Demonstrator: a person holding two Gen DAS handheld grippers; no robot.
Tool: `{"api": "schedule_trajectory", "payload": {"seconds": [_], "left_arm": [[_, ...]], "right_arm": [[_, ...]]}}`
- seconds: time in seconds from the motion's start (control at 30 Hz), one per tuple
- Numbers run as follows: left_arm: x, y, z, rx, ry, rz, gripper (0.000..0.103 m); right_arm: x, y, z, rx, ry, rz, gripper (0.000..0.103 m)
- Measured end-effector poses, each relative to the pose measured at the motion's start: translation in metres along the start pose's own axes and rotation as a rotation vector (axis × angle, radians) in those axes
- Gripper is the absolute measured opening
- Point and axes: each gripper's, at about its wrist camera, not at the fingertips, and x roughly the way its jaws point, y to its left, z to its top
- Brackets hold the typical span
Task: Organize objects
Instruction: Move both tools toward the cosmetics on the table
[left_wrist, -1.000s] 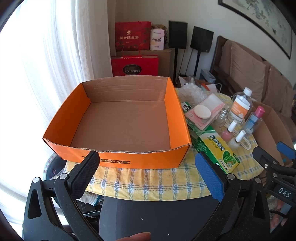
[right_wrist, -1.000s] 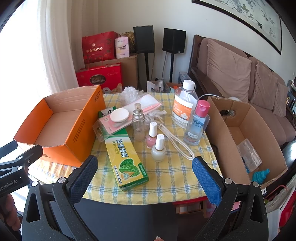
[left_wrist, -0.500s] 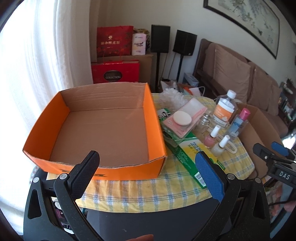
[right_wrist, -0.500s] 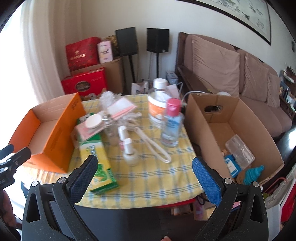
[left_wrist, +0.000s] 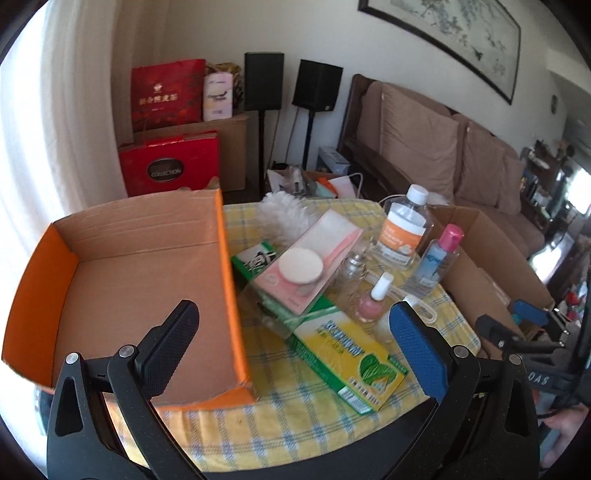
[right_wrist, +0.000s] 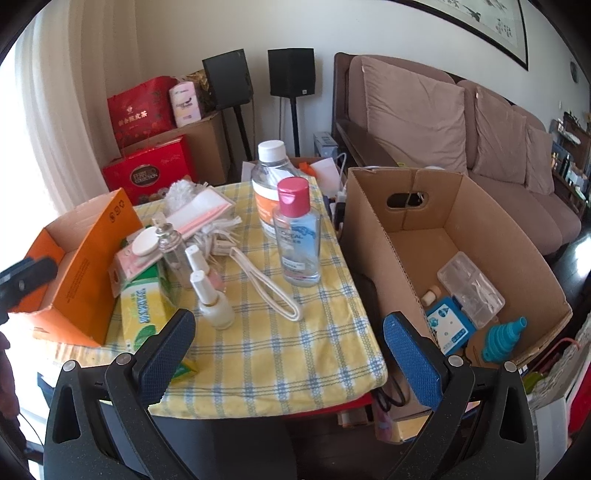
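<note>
Both views swung rightward; checked tablecloth (right_wrist: 295, 343)

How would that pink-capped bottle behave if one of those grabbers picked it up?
The pink-capped bottle stands tall on a narrow base, so a sideways nudge would probably tip it. It looks mostly full of clear liquid, so likely heavy for its size. Its smooth clear plastic may be slippery between the pads.

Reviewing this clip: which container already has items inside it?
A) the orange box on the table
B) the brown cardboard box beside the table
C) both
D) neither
B: the right wrist view shows the brown box holding a blue funnel, a clear case and a blue packet, while the orange box shows only its bare cardboard floor in the left wrist view.
</note>
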Motion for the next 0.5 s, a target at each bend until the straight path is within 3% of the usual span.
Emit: {"api": "schedule_trajectory", "payload": {"seconds": [0.3, 0.5], "left_arm": [[0.051, -0.028, 0.030, 0.058, 0.023, -0.026, 0.099], [0.089, -0.035, 0.030, 0.049, 0.066, -0.033, 0.088]], "right_arm": [[0.017, -0.017, 0.027, 0.008, -0.037, -0.033, 0.102], [0.041, -0.023, 0.045, 0.049, -0.054, -0.027, 0.102]]}}
